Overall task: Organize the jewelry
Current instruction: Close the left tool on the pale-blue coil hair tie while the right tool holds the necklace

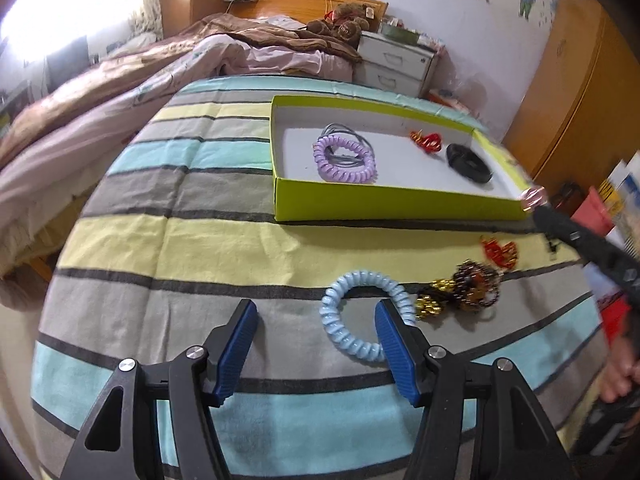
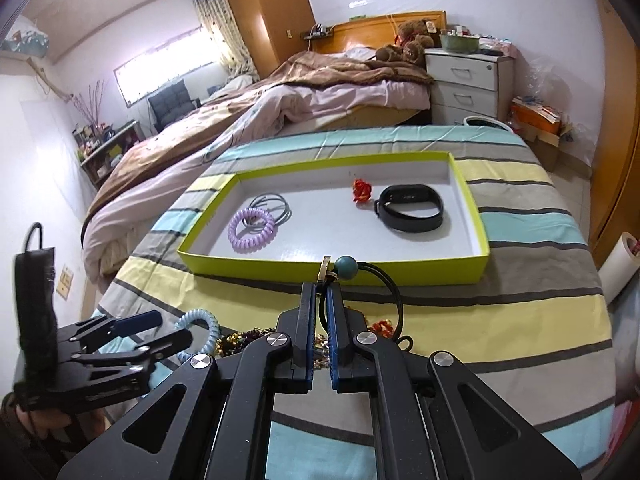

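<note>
Pinching a black elastic hair tie (image 2: 390, 292) with a teal bead, the right gripper (image 2: 320, 292) has its blue-padded jaws pressed almost together on the cord; the bead and a small gold clasp stick out just past the fingertips, and the loop of cord hangs to the right. It hovers above a striped bedspread (image 2: 540, 308), just in front of the near wall of a shallow lime-green box (image 2: 400, 274). Inside the box lie a lilac spiral hair tie (image 2: 251, 231) overlapping some thin grey hair loops (image 2: 276, 204) on the left, a small red ornament (image 2: 362, 191) near the middle, and a black wristband (image 2: 412, 208) on the right. The left gripper (image 1: 314, 316) hangs over the bedspread with its jaws spread wide and nothing between the pads. A pale blue spiral hair tie (image 1: 360, 312) lies on the cloth just ahead of it, its right side hidden behind the right-hand finger. Beside that tie, to the right, sits a tangle of dark beads and gold pieces (image 1: 464, 288), and a little farther on a red and gold ornament (image 1: 498, 252). From the left wrist camera, the right gripper enters at the right edge, its tip near the box's near right corner.
</note>
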`<state>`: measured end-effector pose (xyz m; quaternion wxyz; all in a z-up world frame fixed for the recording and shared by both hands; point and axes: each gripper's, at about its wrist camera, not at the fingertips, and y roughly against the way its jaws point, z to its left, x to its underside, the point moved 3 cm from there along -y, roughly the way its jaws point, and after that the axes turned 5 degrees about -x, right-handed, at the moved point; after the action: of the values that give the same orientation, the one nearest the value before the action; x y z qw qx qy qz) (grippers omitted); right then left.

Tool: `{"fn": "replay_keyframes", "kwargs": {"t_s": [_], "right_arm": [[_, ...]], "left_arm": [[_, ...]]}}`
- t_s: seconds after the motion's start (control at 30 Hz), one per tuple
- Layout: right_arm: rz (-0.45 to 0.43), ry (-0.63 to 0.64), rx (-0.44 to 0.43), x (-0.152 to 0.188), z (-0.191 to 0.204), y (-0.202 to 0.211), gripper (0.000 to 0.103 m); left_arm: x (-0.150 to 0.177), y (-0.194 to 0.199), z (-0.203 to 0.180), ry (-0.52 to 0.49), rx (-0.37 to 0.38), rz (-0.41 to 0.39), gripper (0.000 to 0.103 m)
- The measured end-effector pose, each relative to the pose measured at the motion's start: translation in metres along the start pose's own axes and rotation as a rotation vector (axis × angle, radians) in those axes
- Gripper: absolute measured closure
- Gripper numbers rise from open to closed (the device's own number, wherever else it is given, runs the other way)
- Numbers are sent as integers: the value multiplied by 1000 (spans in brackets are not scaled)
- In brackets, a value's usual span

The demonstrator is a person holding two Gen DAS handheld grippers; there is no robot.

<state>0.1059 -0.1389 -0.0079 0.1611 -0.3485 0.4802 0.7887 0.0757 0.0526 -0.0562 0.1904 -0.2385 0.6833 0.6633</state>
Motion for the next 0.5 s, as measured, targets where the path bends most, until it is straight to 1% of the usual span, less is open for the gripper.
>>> {"fn": "replay_keyframes", "kwargs": {"t_s": [0.1, 0.2, 0.3, 0.37, 0.43, 0.47, 0.5], "right_arm": [[-14, 7, 5, 0, -1, 6, 98], [-23, 3, -1, 1, -4, 11, 98], [-31, 2, 2, 2, -6, 15, 98], [-36, -1, 0, 3, -7, 16, 98], [-40, -7, -2, 4, -8, 17, 98], [-40, -10, -4, 4, -9, 17, 98], [-39, -12, -7, 5, -10, 17, 98]], "left_arm": [[-1, -5, -6, -64, -65, -8, 42], [-2, -6, -11, -101, -85, -17, 42], [-6, -9, -12, -116, -69, -15, 45], [-10, -12, -12, -110, -60, -4, 50], [-13, -14, -15, -121, -57, -8, 53], [-14, -14, -16, -125, -52, -10, 56], [-14, -14, -17, -128, -44, -12, 57]]}}
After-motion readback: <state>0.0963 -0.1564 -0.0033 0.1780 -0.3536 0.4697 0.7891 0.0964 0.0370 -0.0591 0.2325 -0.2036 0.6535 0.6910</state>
